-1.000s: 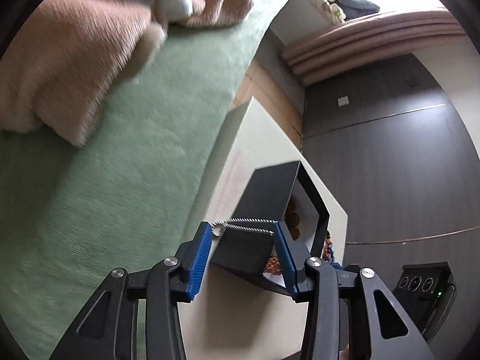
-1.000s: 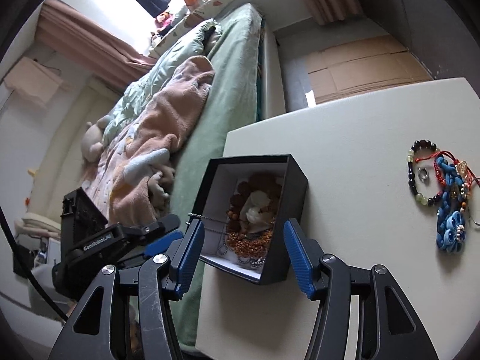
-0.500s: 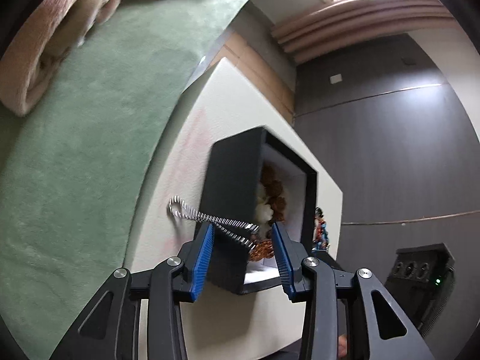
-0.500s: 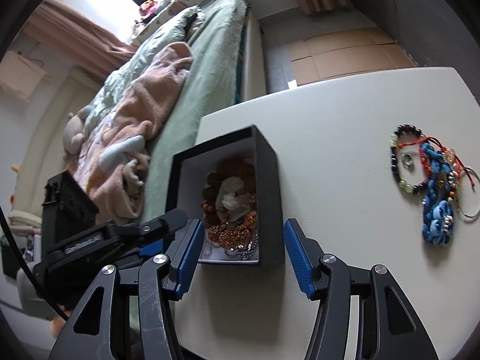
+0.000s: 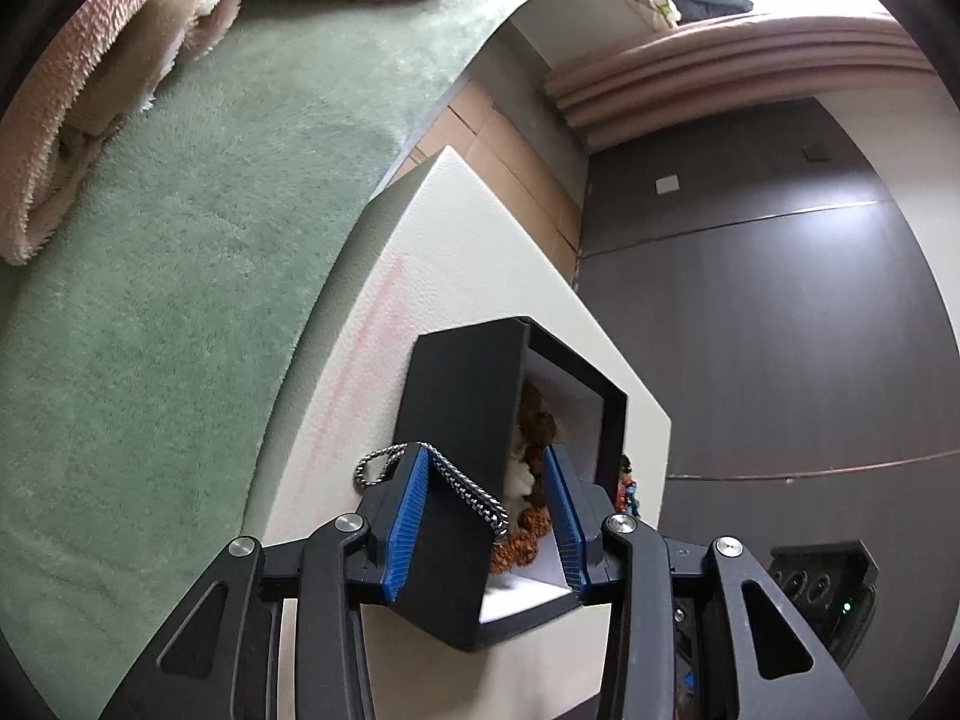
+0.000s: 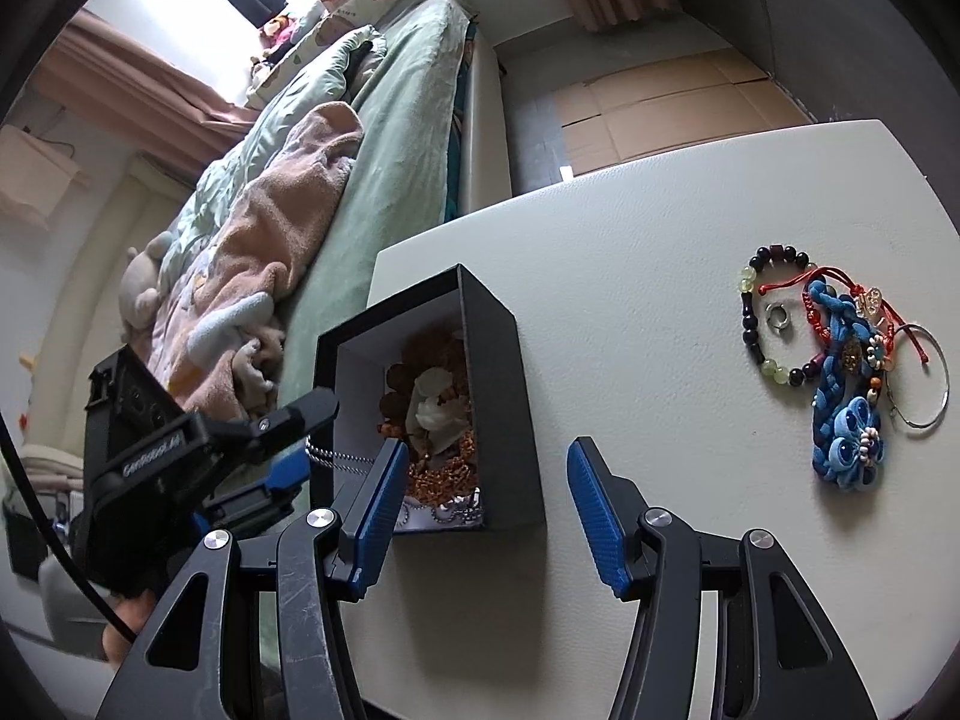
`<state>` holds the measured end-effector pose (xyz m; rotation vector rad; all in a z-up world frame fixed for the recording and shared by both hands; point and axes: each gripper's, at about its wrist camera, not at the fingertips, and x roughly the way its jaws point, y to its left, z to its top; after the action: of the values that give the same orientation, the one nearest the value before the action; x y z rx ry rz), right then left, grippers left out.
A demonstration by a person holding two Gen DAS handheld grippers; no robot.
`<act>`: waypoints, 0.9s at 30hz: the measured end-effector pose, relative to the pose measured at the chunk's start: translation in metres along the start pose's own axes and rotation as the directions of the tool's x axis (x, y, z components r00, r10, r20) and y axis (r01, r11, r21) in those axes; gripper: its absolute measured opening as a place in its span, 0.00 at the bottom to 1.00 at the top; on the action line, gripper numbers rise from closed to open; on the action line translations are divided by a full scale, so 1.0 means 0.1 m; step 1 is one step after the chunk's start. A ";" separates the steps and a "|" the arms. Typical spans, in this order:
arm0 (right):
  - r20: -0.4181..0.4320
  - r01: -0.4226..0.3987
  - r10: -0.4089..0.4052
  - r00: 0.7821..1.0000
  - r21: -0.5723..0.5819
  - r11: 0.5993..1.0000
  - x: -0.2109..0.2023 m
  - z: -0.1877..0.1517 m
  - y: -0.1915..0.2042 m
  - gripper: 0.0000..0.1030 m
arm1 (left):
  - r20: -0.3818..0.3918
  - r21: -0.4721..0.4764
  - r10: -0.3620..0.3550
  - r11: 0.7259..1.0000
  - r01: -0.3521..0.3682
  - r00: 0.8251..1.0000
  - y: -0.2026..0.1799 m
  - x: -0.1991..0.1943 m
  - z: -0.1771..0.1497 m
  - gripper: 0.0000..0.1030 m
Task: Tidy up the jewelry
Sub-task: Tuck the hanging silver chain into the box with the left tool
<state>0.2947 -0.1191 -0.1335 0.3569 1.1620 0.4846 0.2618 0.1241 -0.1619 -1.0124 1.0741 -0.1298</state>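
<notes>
1. My left gripper (image 5: 486, 516) sits at the near left corner of the open black square cardboard box with the white lining (image 6: 510, 372). A silver twisted-link chain (image 5: 462, 489) is draped over its left finger: a loop hangs outside that finger and the rest runs across the gap toward the box opening. Its jaws have just been closing a little. The chain is not pinched between the pads, so I read them as part open.

2. My right gripper (image 6: 480, 510) hangs over the near edge of the white table (image 6: 660, 228), jaws standing apart and empty, straddling the box's near right wall without touching it.

3. The box already holds brown wooden beads, a pale carved piece and orange bead strands. A pile waits well apart on the right: a dark and pale green bead bracelet (image 6: 762, 324), a small silver ring (image 6: 779, 317), a blue braided cord ornament (image 6: 843, 414), red cords and a thin wire bangle.

4. To do this well, I would carry the fingertip over the box's inside and tilt it so the chain slides off inside. The outside loop could snag on the wall.

5. White lettering shows on the left gripper's body in the right wrist view; I cannot read it surely.
</notes>
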 end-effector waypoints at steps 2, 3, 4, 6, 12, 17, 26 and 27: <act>-0.001 0.002 -0.002 1.000 0.002 1.000 0.00 0.00 -0.01 0.54 | 0.013 0.005 0.036 0.999 -0.036 0.999 0.01 -0.02 -0.02 0.26; 0.000 0.002 -0.002 1.000 0.004 1.000 0.00 0.00 -0.01 0.54 | 0.020 0.005 0.026 1.000 -0.026 0.999 0.01 -0.04 -0.04 0.24; 0.003 0.001 -0.001 1.000 0.007 1.000 -0.01 0.00 -0.01 0.54 | 0.028 0.003 0.018 1.000 -0.018 0.999 0.02 -0.08 -0.05 0.22; 0.008 0.000 0.000 1.000 0.009 1.000 -0.02 0.01 -0.02 0.54 | 0.054 0.008 0.017 1.000 -0.018 0.998 0.02 -0.14 -0.06 0.18; 0.007 0.000 0.000 1.000 0.011 1.000 -0.03 0.02 -0.05 0.54 | 0.115 0.038 -0.046 0.998 0.042 0.992 0.00 -0.41 -0.10 0.04; 0.009 -0.001 0.001 1.000 0.013 1.000 -0.03 0.02 -0.06 0.54 | 0.113 0.049 -0.069 0.997 0.064 0.991 -0.03 -0.43 -0.11 0.04; 0.024 -0.021 0.020 1.000 0.022 1.000 -0.11 0.06 -0.10 0.54 | 0.131 0.201 -0.178 0.968 0.150 0.975 -0.53 -0.55 -0.24 0.04; 0.025 -0.024 0.023 0.999 0.023 0.999 -0.13 0.06 -0.09 0.54 | 0.127 0.217 -0.166 0.967 0.136 0.978 -0.56 -0.53 -0.25 0.04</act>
<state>0.2977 -0.1340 -0.1262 0.3961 1.1408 0.4860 0.2357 0.1053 -0.0872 -0.8999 0.8321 -0.2838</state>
